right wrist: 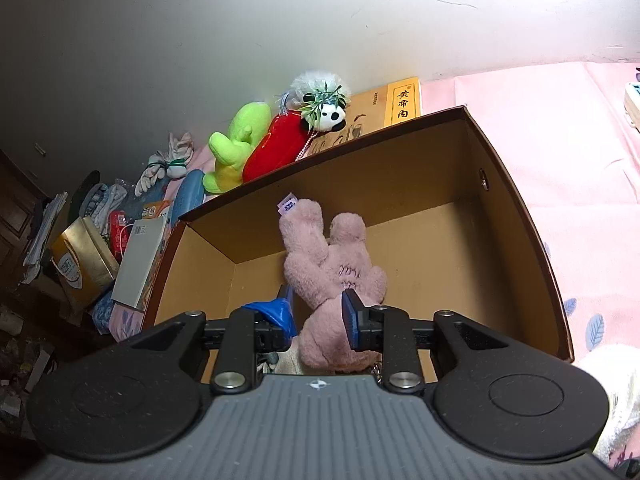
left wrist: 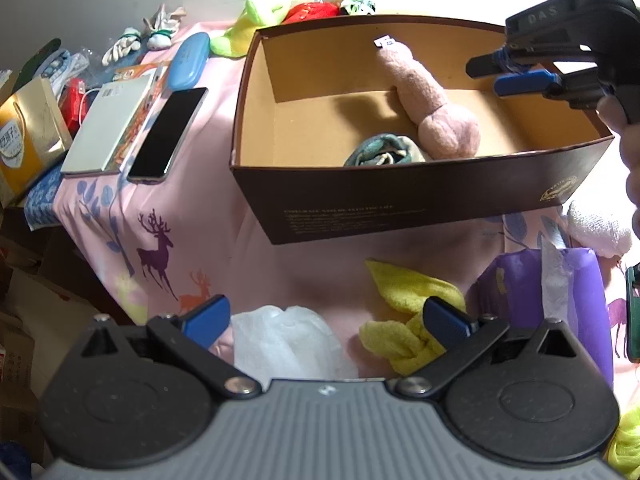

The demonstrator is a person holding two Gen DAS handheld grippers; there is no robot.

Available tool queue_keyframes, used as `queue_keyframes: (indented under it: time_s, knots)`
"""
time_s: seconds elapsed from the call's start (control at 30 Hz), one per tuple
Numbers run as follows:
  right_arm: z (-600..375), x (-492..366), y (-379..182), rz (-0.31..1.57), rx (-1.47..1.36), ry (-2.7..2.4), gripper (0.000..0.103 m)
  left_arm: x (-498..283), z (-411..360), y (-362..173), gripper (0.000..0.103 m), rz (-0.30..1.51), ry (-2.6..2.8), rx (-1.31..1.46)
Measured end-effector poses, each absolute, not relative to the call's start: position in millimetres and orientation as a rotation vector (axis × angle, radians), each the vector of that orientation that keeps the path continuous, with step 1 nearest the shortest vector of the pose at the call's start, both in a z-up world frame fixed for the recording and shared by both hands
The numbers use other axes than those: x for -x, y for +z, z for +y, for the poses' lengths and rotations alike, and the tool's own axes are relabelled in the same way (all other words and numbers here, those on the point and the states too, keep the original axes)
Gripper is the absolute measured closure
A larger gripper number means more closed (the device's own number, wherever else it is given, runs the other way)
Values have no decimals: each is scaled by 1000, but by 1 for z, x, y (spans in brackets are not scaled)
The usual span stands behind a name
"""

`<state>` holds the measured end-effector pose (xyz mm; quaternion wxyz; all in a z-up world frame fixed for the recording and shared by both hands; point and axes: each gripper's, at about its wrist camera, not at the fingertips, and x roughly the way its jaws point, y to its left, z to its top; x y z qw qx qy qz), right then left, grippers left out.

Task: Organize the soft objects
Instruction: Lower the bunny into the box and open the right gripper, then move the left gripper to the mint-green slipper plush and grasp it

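Observation:
A dark brown cardboard box (left wrist: 400,204) (right wrist: 400,168) stands open on the pink bedspread. Inside it a pink plush toy (left wrist: 432,96) (right wrist: 324,264) lies against the back wall, next to a teal cloth (left wrist: 384,152). My right gripper (left wrist: 508,74) (right wrist: 316,308) hovers above the box with its jaws a little apart, clear of the plush and holding nothing. Near the front, my left gripper (left wrist: 326,316) stands wide open over a white soft item (left wrist: 280,336) and a knotted yellow cloth (left wrist: 404,292), touching neither.
Behind the box lie a green plush (right wrist: 236,148), a red plush (right wrist: 276,148) and a panda toy (right wrist: 324,110). A phone (left wrist: 168,136), a notebook (left wrist: 108,128) and a blue case (left wrist: 188,60) sit left of it. A purple pack (left wrist: 580,300) and a white fluffy item (left wrist: 600,228) lie to the right.

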<state>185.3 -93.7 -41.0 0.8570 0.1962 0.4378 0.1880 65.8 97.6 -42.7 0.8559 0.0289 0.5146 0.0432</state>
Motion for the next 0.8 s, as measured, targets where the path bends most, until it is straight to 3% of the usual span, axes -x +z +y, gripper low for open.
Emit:
queue_keyframes:
  time_s: [0.8]
  knots:
    - [-201,-35,-21,751,-484,378,93,-45,86,-36,1,1091,142,-37]
